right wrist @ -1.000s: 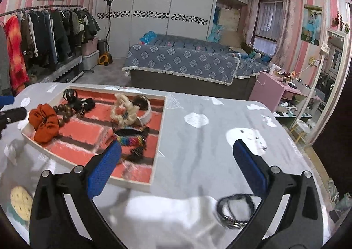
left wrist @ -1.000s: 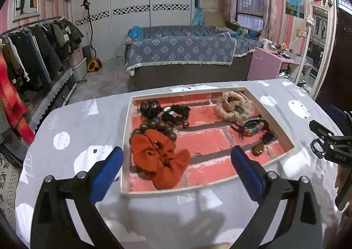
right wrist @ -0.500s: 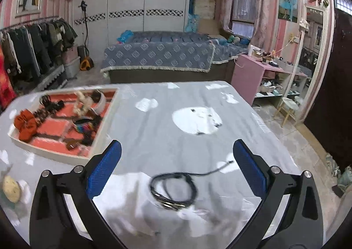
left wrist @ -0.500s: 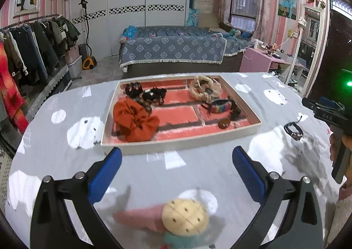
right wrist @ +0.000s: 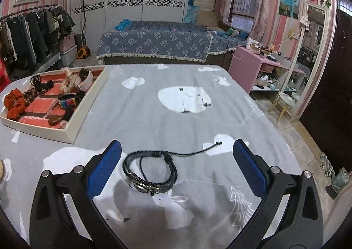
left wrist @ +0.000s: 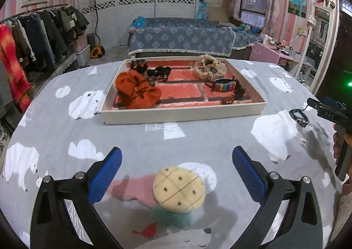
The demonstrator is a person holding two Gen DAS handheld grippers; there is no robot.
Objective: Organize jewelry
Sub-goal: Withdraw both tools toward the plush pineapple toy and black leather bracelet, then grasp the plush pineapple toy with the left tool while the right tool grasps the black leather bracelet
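Left gripper (left wrist: 177,166): our blue pads (left wrist: 105,175) stand wide apart and hold nothing, above the tablecloth (left wrist: 136,145).
Plush biscuit toy (left wrist: 179,189): it lies on the cloth between our left pads, nearer us than the tray.
Right gripper (right wrist: 177,166): our fingers are spread wide and empty, one on each side of the bracelet.
Black braided bracelet (right wrist: 150,171): several dark cords coiled into a loop with metal clasps on its near side. A thin tail runs off to the right. It lies flat on the cloth, well apart from the tray and to the tray's right. The left pad looks just beside it; we cannot tell whether they touch.
Jewelry tray (right wrist: 72,132): white-rimmed, with a red brick-pattern lining, and nothing stands between it and the bracelet.
Inside the tray: an orange scrunchie (left wrist: 136,90) near the left wall, dark wooden beads (left wrist: 151,80) just behind it, a rainbow-striped band (left wrist: 224,85) on the right and a cream scrunchie (left wrist: 210,67) at the far right.
Beyond the tray: a bed with a blue patterned cover (right wrist: 154,45).
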